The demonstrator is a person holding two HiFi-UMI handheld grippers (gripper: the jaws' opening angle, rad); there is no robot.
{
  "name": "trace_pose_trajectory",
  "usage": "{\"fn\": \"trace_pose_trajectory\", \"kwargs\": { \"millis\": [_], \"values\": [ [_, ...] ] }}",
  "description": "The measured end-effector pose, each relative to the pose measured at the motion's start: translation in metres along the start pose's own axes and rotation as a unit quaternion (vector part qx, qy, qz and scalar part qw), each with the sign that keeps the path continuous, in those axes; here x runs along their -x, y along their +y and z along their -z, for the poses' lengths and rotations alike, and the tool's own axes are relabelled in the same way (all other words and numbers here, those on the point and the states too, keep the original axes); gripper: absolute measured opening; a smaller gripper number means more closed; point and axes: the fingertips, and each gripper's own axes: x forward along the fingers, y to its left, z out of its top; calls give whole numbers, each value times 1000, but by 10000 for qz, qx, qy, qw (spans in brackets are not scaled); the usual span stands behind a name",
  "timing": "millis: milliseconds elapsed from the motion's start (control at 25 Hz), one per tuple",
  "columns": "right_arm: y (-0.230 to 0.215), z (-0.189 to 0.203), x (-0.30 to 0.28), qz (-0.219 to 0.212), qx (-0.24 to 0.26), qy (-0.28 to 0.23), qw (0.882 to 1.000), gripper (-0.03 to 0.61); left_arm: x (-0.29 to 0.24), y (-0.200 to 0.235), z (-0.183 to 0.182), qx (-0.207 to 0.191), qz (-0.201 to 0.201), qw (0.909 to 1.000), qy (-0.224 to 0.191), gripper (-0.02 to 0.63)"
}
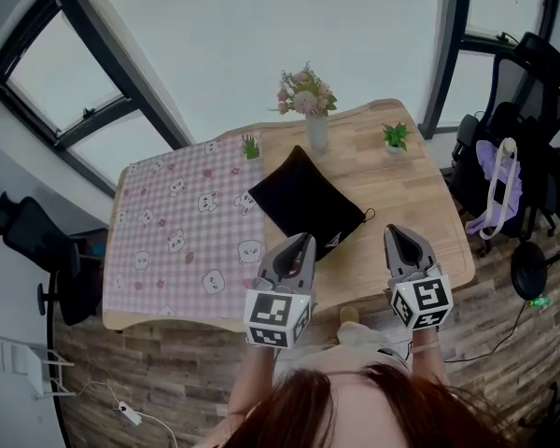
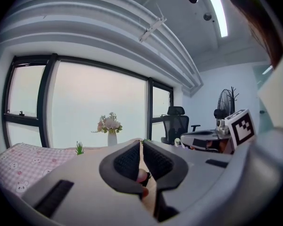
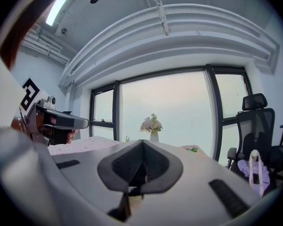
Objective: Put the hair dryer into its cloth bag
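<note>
My left tongs (image 1: pixel 307 242) and right tongs (image 1: pixel 396 232) are both closed with nothing between the jaws. I hold them side by side in the air over the near edge of the wooden table (image 1: pixel 406 189). The black cloth bag (image 1: pixel 306 202) lies on the table just beyond them, its left corner at the edge of the pink checked cloth (image 1: pixel 173 222) and a vase of flowers (image 1: pixel 315 124) behind it; whether the hair dryer is inside I cannot tell.
</note>
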Motion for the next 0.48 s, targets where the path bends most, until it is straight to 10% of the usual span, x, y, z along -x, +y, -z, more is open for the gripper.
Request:
{"fn": "trace_pose_trajectory", "kwargs": {
  "millis": [480],
  "values": [
    [23,-20,32,122,196,-171,9996,0,37,-4,0,-10,-72,9999,-124,26]
  ]
}}
